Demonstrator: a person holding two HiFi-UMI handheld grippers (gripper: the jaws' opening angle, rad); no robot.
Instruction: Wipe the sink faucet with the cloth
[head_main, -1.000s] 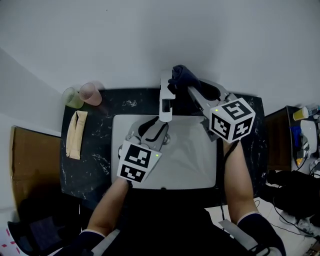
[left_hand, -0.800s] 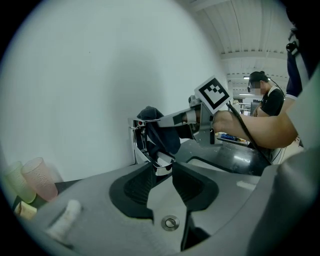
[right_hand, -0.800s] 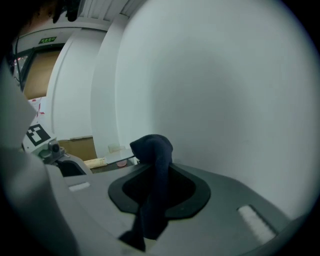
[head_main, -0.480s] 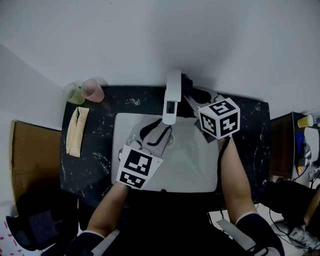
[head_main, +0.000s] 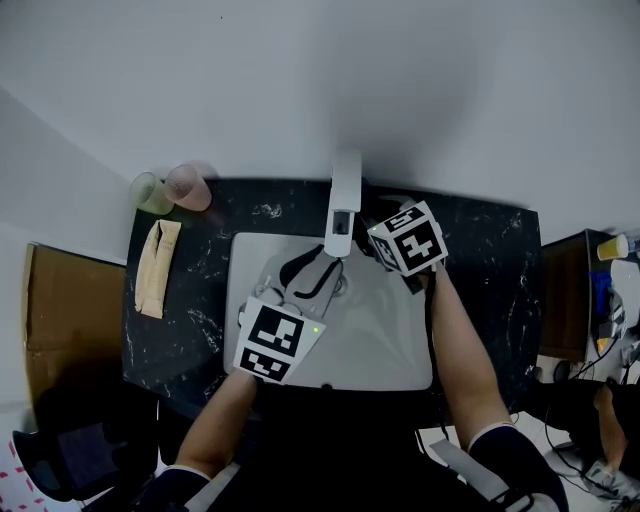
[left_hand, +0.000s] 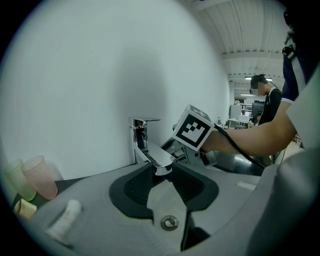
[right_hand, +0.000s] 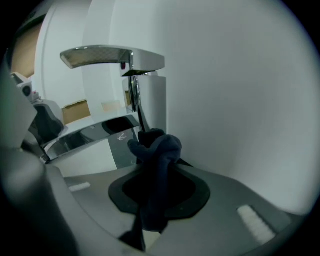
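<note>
My left gripper (left_hand: 160, 172) clamps the faucet spout (left_hand: 156, 159) over the sink (head_main: 385, 330). My right gripper (right_hand: 155, 170) pinches the dark blue cloth (right_hand: 157, 147) against the faucet body (right_hand: 154, 100) at the sink's back edge.

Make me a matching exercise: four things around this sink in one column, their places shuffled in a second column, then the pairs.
1. dark blue cloth
2. pink plastic cup
3. beige folded towel
4. chrome sink faucet

A. flat on the black counter, left of the basin
B. upright at the counter's back left corner
C. in the right gripper
D. behind the white basin

Pairs: 1-C, 2-B, 3-A, 4-D
</note>
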